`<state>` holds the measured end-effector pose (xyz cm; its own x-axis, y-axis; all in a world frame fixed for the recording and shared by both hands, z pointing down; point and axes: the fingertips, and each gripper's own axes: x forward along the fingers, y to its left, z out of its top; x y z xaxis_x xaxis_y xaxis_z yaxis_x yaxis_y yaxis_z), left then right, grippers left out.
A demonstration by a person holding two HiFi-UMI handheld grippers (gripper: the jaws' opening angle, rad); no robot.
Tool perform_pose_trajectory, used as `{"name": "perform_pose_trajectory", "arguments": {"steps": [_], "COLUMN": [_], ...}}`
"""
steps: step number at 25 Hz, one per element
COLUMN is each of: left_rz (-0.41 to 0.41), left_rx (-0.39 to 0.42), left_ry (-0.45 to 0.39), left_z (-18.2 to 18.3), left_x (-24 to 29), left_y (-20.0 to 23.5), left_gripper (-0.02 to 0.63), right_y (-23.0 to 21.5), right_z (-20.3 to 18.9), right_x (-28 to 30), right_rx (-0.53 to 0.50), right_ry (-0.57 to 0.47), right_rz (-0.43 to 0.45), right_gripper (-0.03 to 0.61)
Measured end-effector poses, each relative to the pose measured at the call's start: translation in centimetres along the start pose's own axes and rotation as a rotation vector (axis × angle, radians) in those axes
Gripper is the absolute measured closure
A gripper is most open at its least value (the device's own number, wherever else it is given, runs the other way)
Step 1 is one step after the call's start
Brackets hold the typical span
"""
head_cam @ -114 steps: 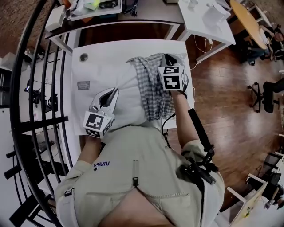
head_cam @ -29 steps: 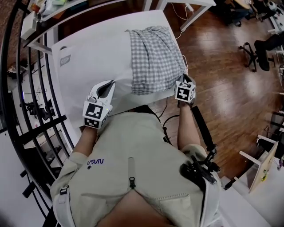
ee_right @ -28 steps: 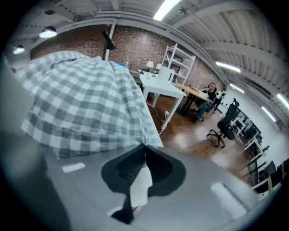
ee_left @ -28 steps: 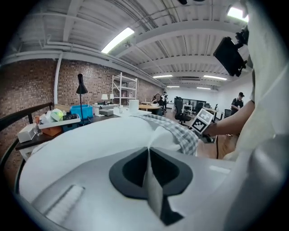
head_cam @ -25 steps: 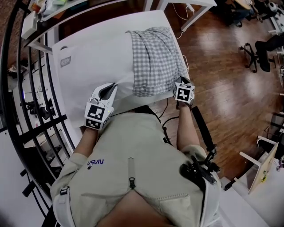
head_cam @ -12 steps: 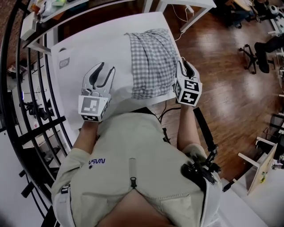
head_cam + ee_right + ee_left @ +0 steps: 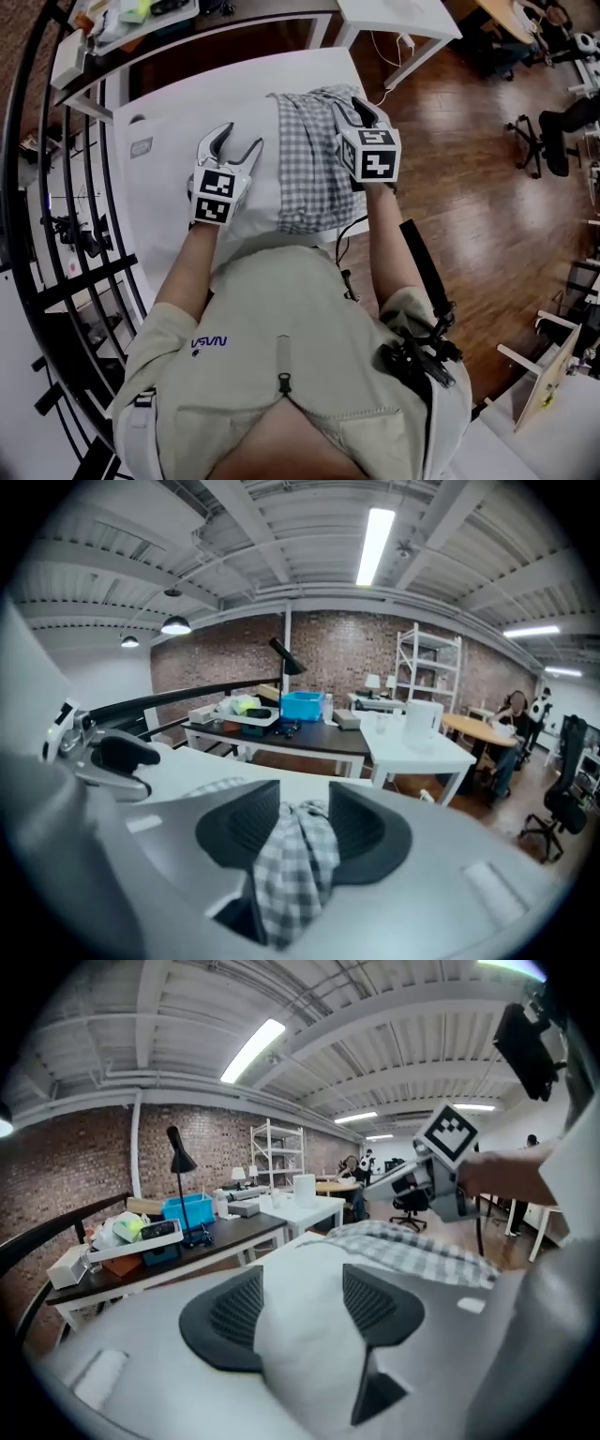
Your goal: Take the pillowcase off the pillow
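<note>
Left gripper: jaws just opened wide, bare white pillow between them, ungripped. Right gripper: jaws just opened, checked pillowcase between them, unclamped, covering the pillow's right part on the white table. Beyond, a tray holds a yellow-green item.

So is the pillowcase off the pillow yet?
Partly off. The checked pillowcase covers only the right part of the pillow, whose bare white left part lies exposed on the table.
</note>
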<state>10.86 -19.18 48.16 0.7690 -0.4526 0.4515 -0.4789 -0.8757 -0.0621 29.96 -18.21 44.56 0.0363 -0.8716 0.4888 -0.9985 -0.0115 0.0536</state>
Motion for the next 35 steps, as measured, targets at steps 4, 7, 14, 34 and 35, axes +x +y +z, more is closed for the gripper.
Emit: {"name": "perform_pose_trajectory", "arguments": {"steps": [4, 7, 14, 34, 35], "left_rz": [-0.088, -0.124, -0.126, 0.004, 0.004], "left_rx": [-0.002, -0.029, -0.053, -0.283, -0.275], "left_ry": [0.112, 0.118, 0.013, -0.148, -0.143], "left_z": [-3.1, -4.3, -3.4, -2.9, -3.1], "left_x": [0.7, -0.3, -3.9, -10.4, -9.9], "left_y": [-2.3, -3.4, -4.0, 2.4, 2.5], "left_gripper": [0.468, 0.552, 0.588, 0.592, 0.592], "right_y": [0.4, 2.1, 2.8, -13.1, -12.8], "right_z": [-1.8, -5.8, -4.8, -11.4, -12.3], "right_x": [4.4, 6.7, 5.9, 2.4, 2.8], "right_rx": [-0.021, -0.062, -0.143, 0.115, 0.117], "right_ry": [0.129, 0.289, 0.228, 0.306, 0.305], "right_rz": [0.048, 0.097, 0.041, -0.428, -0.397], "right_gripper": [0.388, 0.379, 0.560, 0.569, 0.569]}}
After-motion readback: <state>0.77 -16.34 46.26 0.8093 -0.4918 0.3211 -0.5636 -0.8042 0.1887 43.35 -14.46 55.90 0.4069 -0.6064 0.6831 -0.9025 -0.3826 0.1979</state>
